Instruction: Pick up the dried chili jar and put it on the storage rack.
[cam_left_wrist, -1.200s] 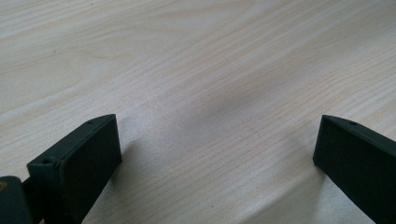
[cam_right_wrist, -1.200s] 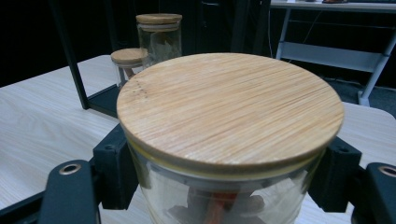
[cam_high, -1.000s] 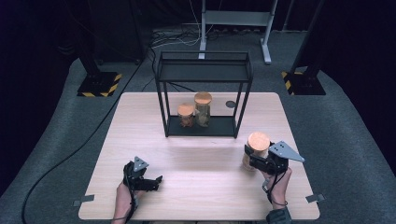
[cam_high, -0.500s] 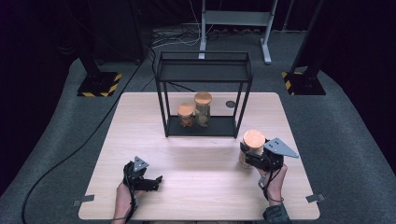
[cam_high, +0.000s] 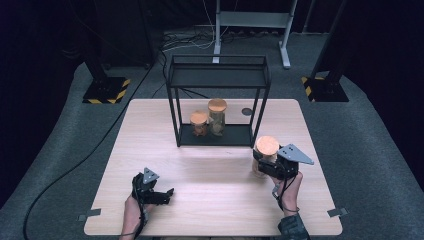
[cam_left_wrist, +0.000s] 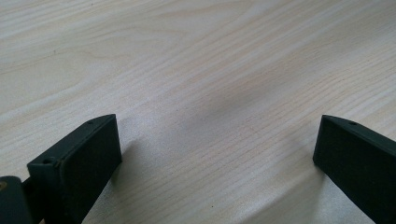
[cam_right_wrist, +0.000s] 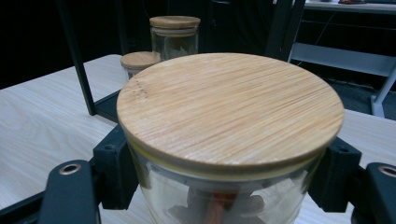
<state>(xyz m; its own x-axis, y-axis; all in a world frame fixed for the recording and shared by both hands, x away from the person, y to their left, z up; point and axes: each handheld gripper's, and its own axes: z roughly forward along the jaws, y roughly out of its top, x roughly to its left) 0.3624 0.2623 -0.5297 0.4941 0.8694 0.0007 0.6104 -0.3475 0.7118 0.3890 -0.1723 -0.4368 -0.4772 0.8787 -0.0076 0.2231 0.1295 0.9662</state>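
Observation:
A glass jar with a round wooden lid (cam_high: 267, 146) (cam_right_wrist: 229, 107) sits between the jaws of my right gripper (cam_high: 270, 165), which is shut on it just below the lid, over the right part of the wooden table (cam_high: 210, 165) in front of the black wire shelf (cam_high: 218, 100). Two more lidded jars stand on the shelf's lower tier: a short one (cam_high: 199, 122) (cam_right_wrist: 138, 63) and a taller one (cam_high: 217, 116) (cam_right_wrist: 174, 33). My left gripper (cam_high: 159, 193) (cam_left_wrist: 217, 154) rests low over the table near the front left, open, with bare wood between its jaws.
The shelf's front right post (cam_high: 260, 117) stands close behind the held jar. A small dark disc (cam_high: 246, 111) lies on the table behind the shelf. Tape marks (cam_high: 336, 212) sit at the table's front corners. Stands and cables occupy the dark floor beyond.
My right gripper has carried the jar slightly left and toward the shelf. The left gripper has stayed where it was.

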